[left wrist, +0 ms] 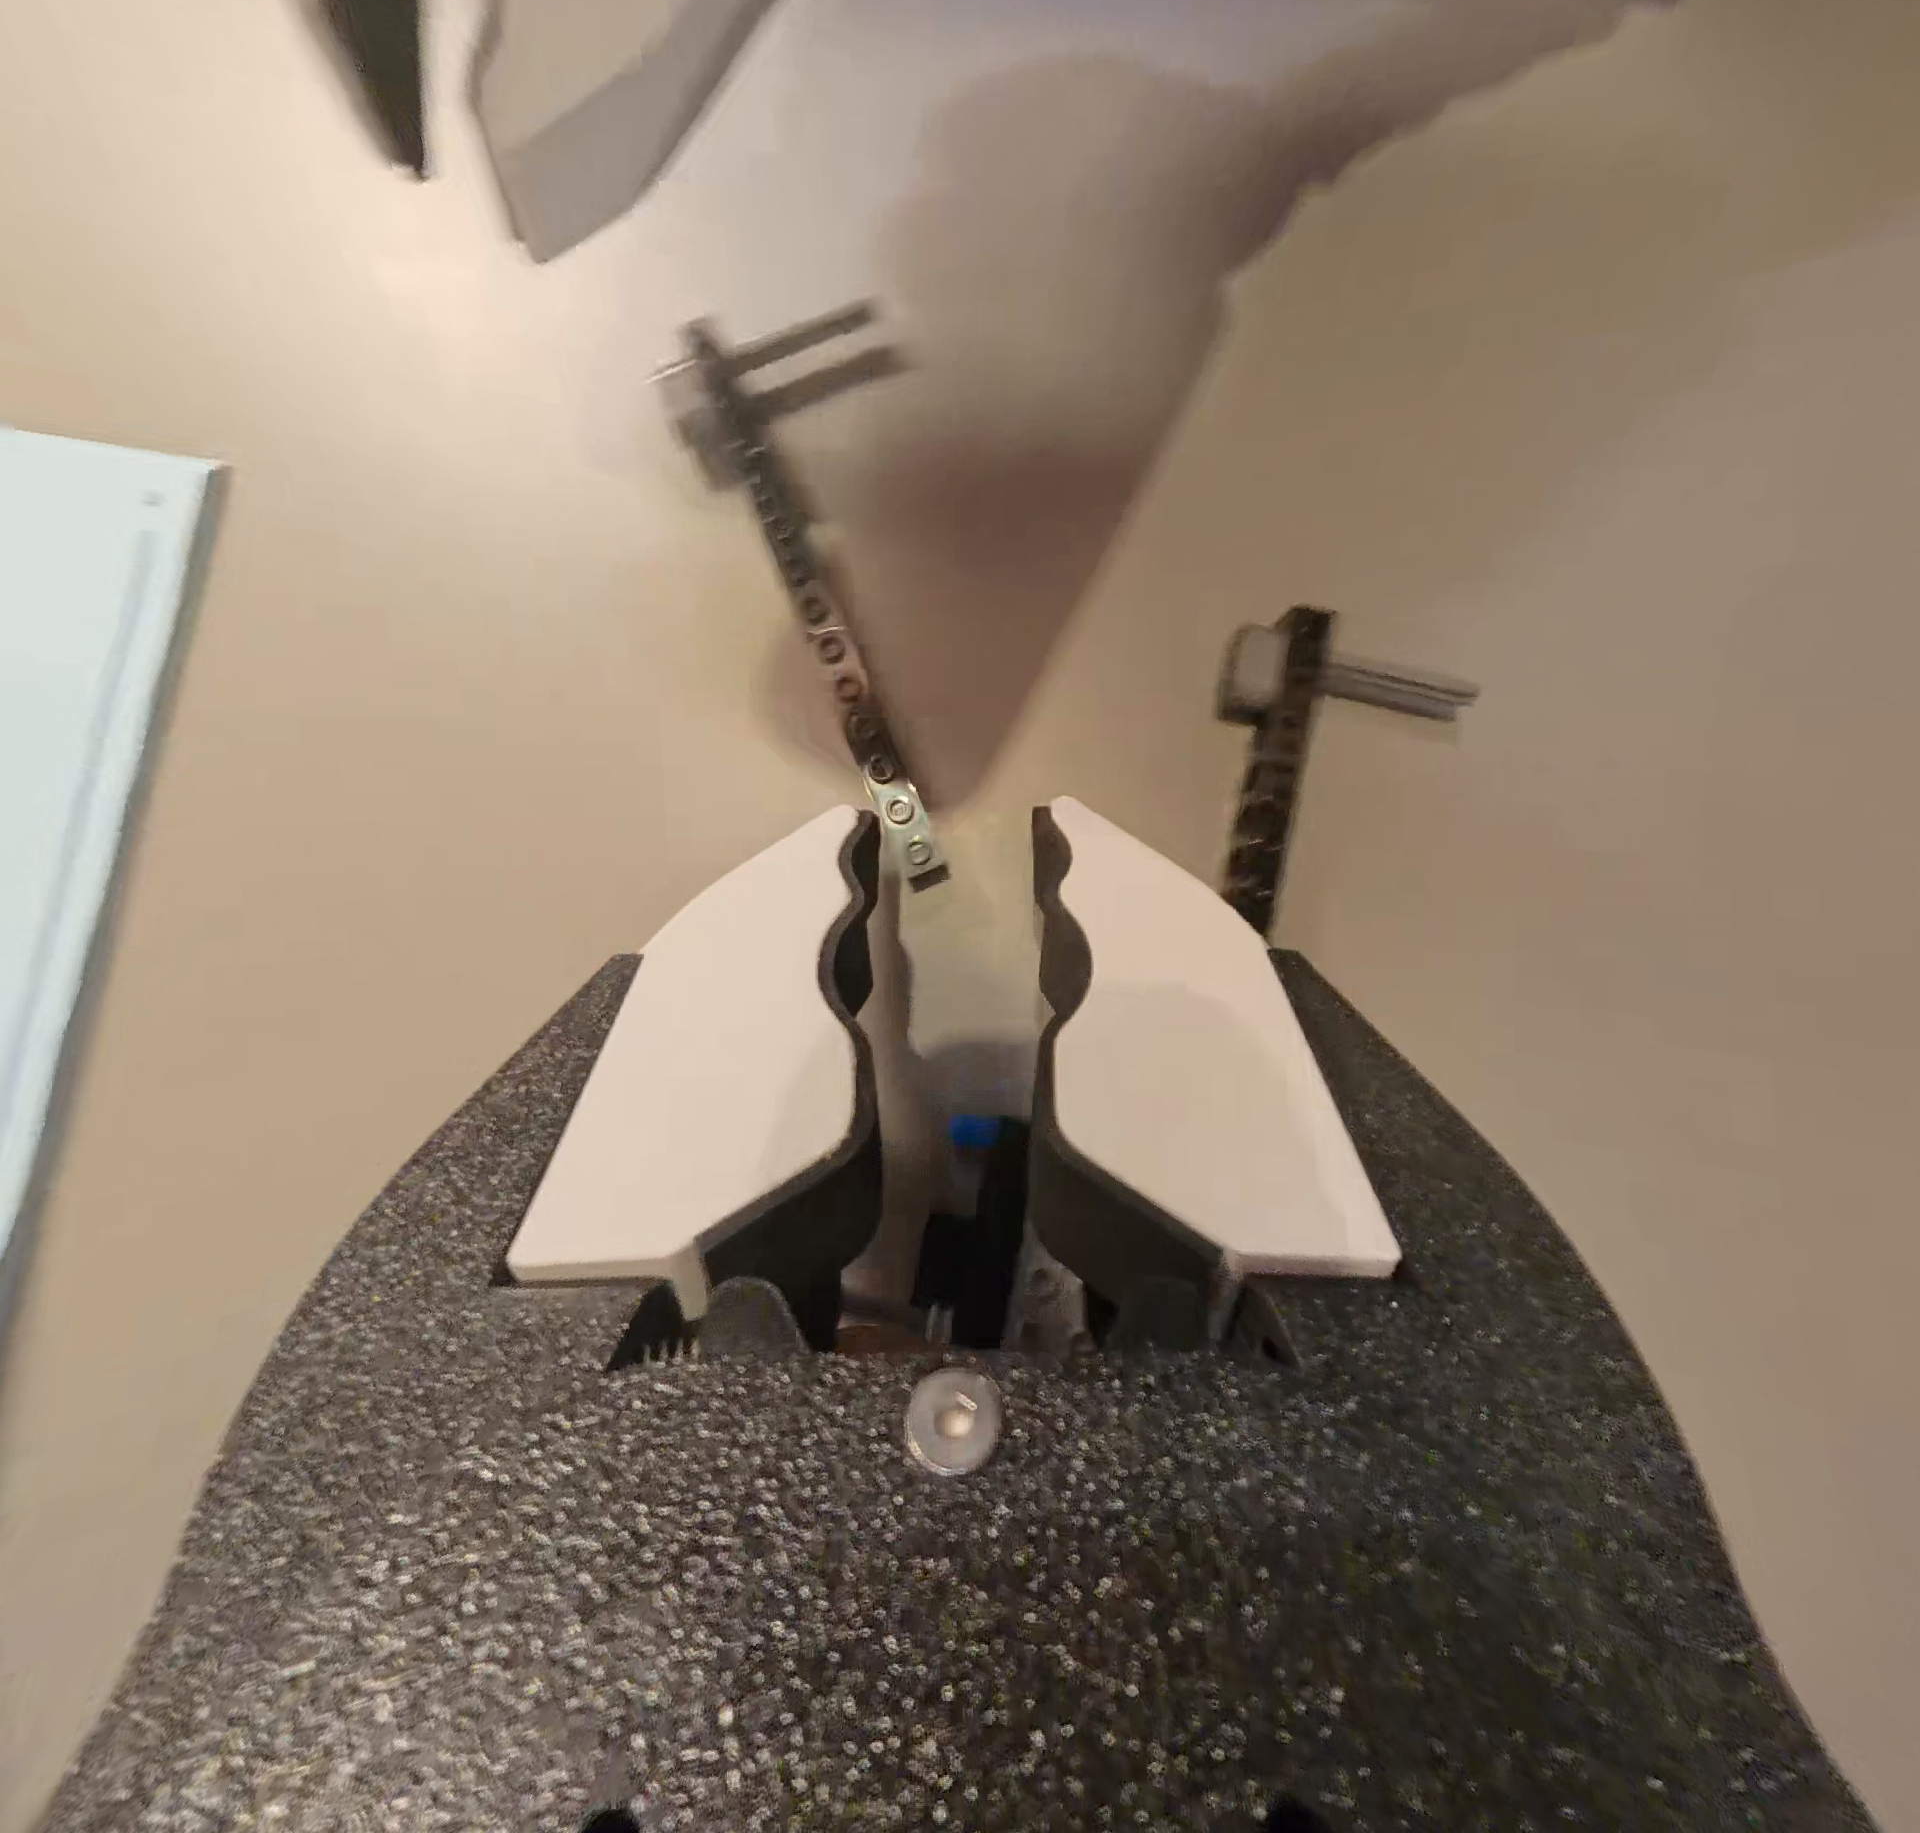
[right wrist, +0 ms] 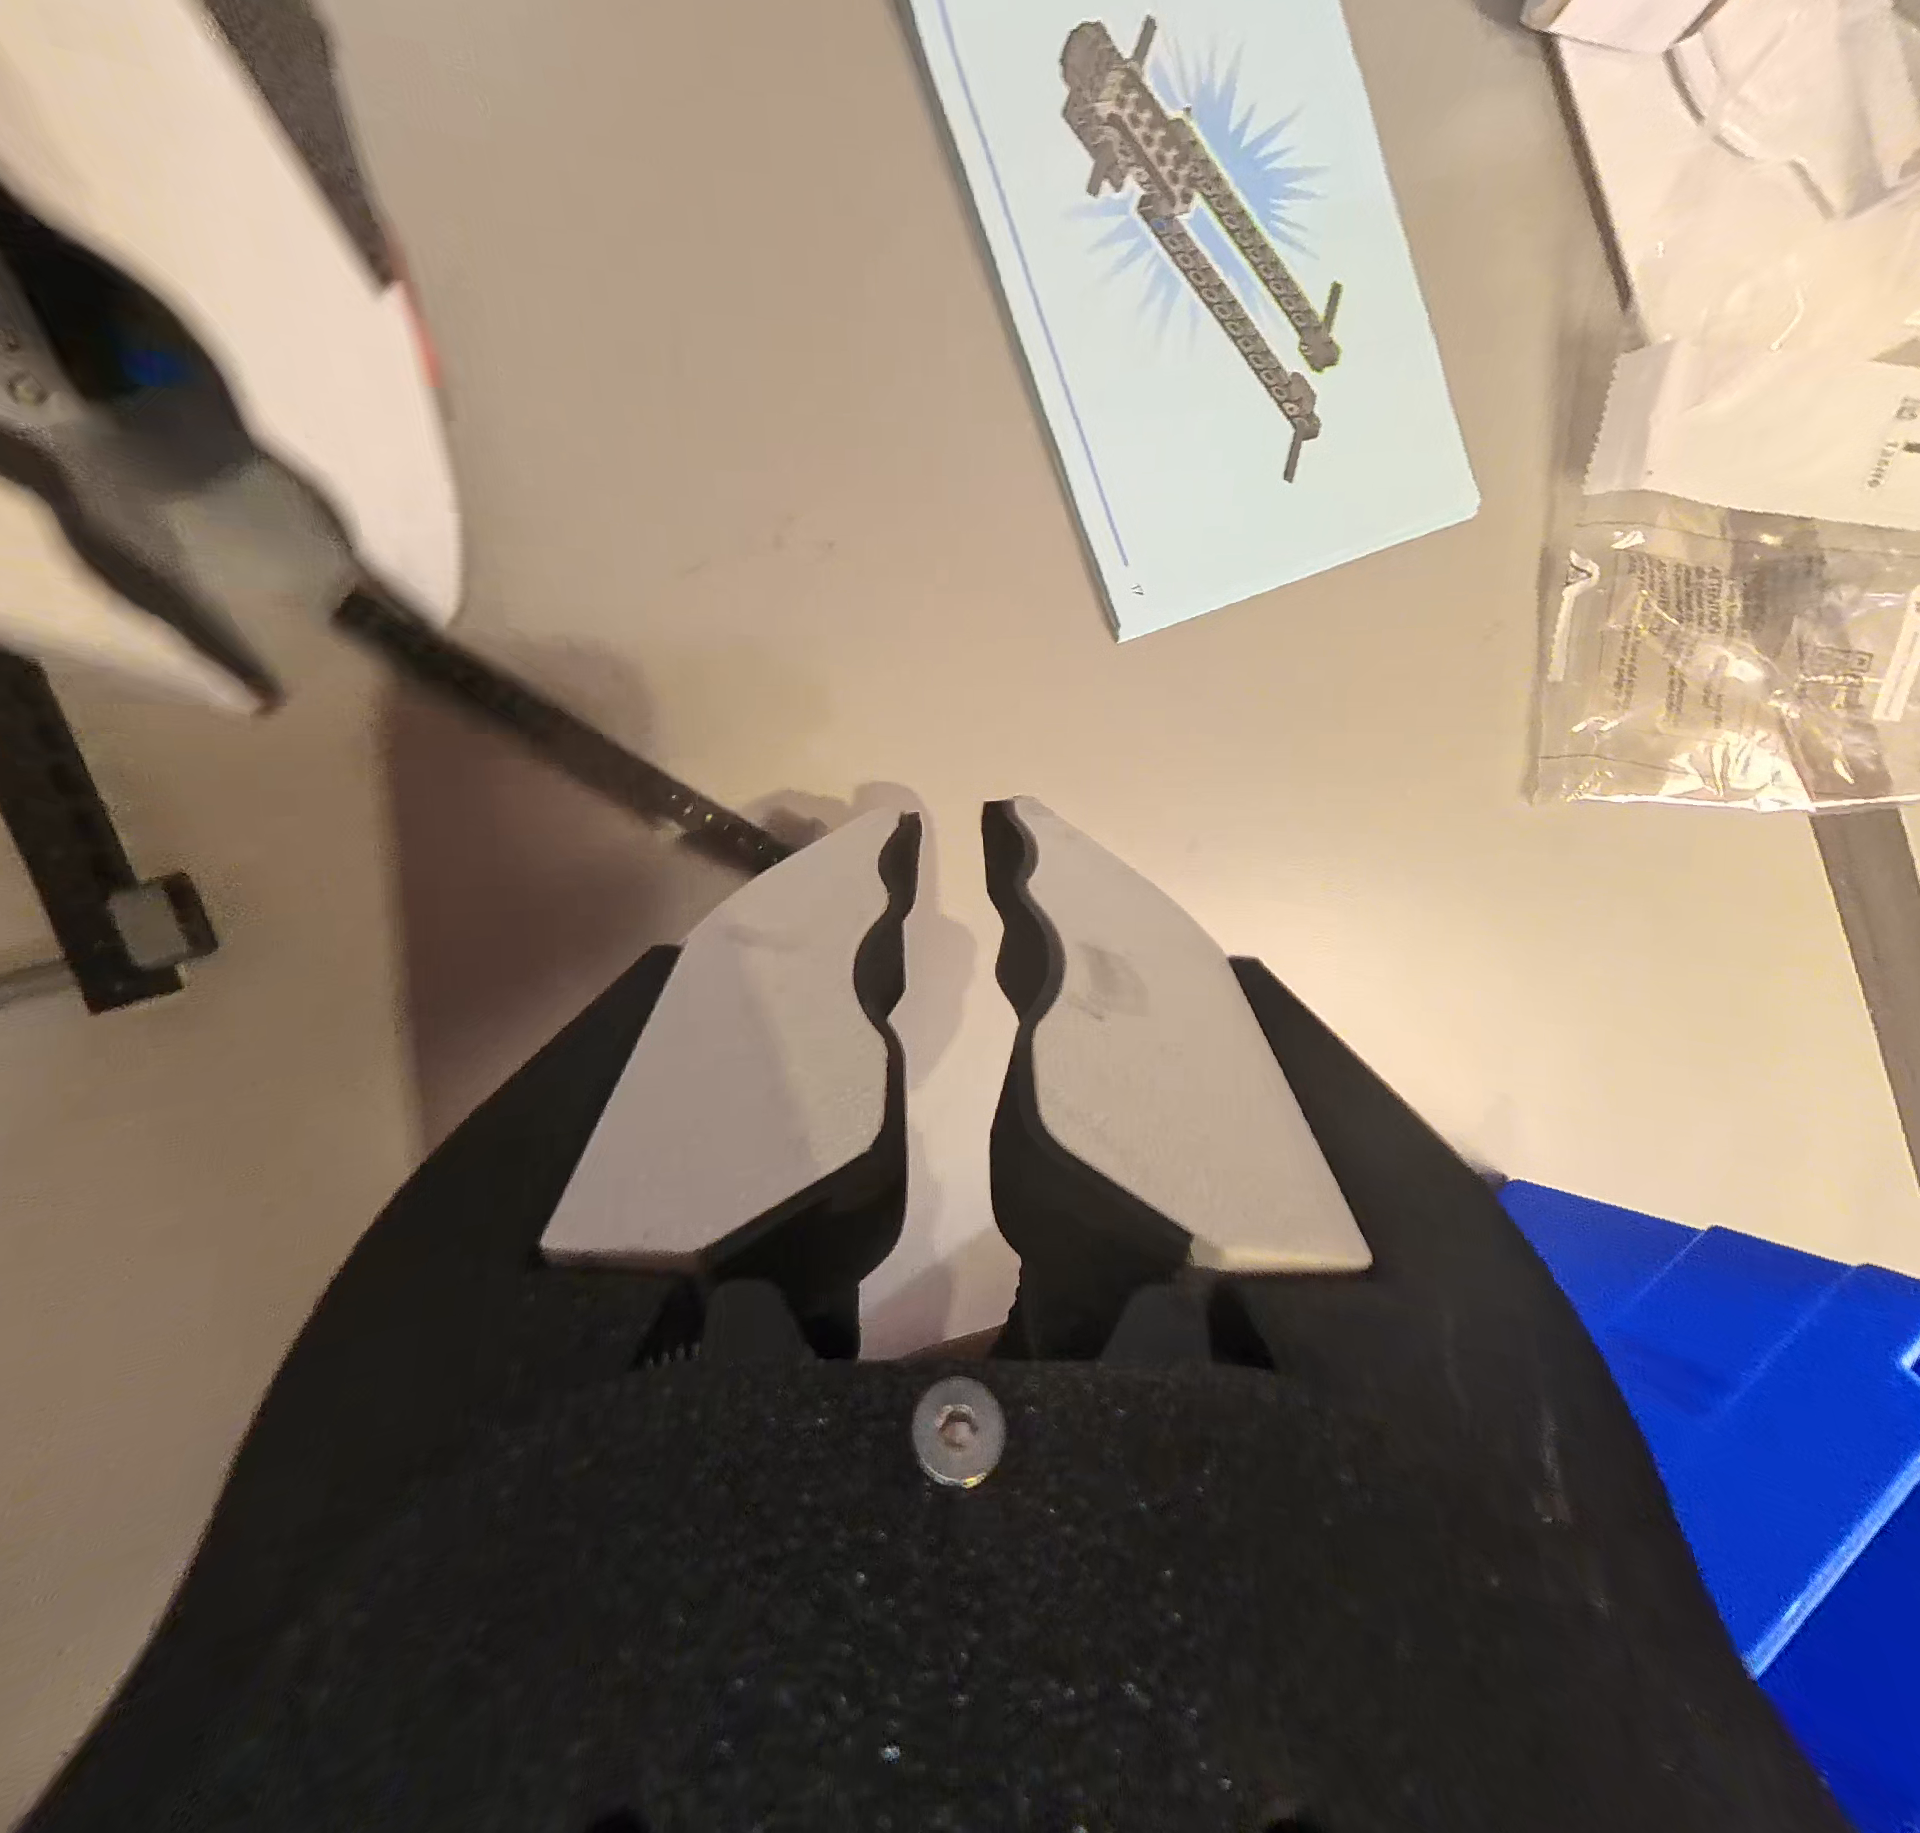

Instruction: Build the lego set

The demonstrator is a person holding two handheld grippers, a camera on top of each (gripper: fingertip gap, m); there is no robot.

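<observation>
A long dark studded beam [left wrist: 821, 630] lay on the beige table [left wrist: 1558, 433], its near end between the left gripper's [left wrist: 948, 827] spread fingers, beside the left pad, with a gap to the right pad. A second beam [left wrist: 1273, 775] lay to the right. The right gripper [right wrist: 951, 827] stood narrowly parted on air. Far right lay a pale-blue instruction booklet [right wrist: 1299, 433] with a printed build picture, and clear printed bags [right wrist: 1714, 661].

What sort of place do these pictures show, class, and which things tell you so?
Probably a hobby or workshop table for brick-model building: a picture instruction booklet lies open, clear bags of parts sit beside it, and long studded dark beams lie on the surface.
</observation>
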